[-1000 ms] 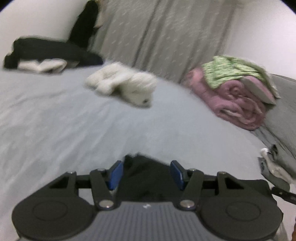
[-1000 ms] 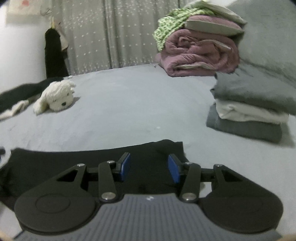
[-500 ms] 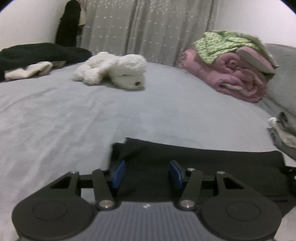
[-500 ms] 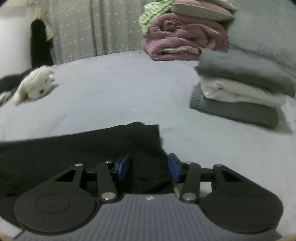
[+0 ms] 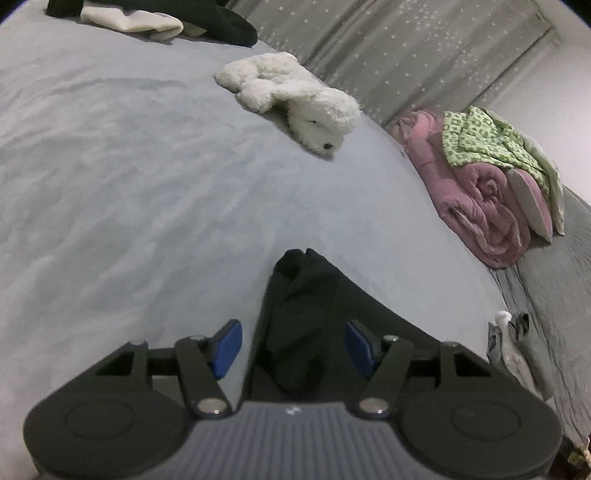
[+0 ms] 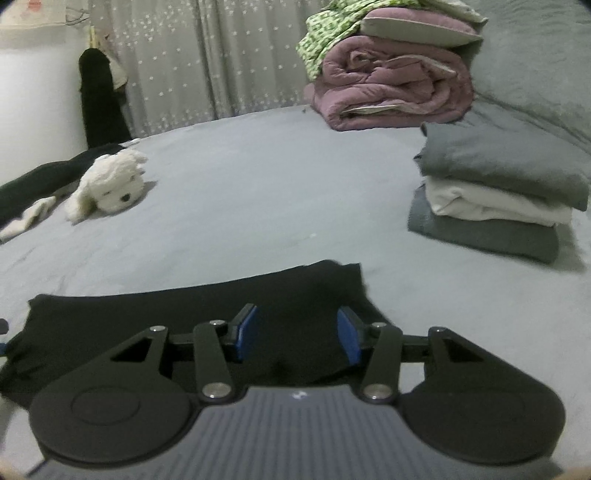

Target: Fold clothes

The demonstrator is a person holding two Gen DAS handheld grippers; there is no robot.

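A black garment (image 6: 177, 310) lies spread flat on the grey bed sheet (image 6: 280, 192), its long edge running left to right. My right gripper (image 6: 297, 334) is open low over the garment's right end, and black cloth fills the gap between its blue pads without being pinched. In the left wrist view the garment (image 5: 301, 295) narrows to a bunched, folded corner pointing away from me. My left gripper (image 5: 294, 345) is open, its blue pads wide apart on either side of that cloth.
A white plush dog (image 5: 295, 103) (image 6: 110, 184) lies further up the bed. A rolled pink quilt (image 6: 391, 88) with green patterned cloth sits by the curtain. A stack of folded grey and white clothes (image 6: 498, 192) stands at right. Dark and cream clothes (image 5: 147, 18) lie far left.
The left wrist view has tilted and swung; the black cloth now shows as a bunched corner between its fingers rather than a flat band. The right view shifted slightly. Both grippers stay open.
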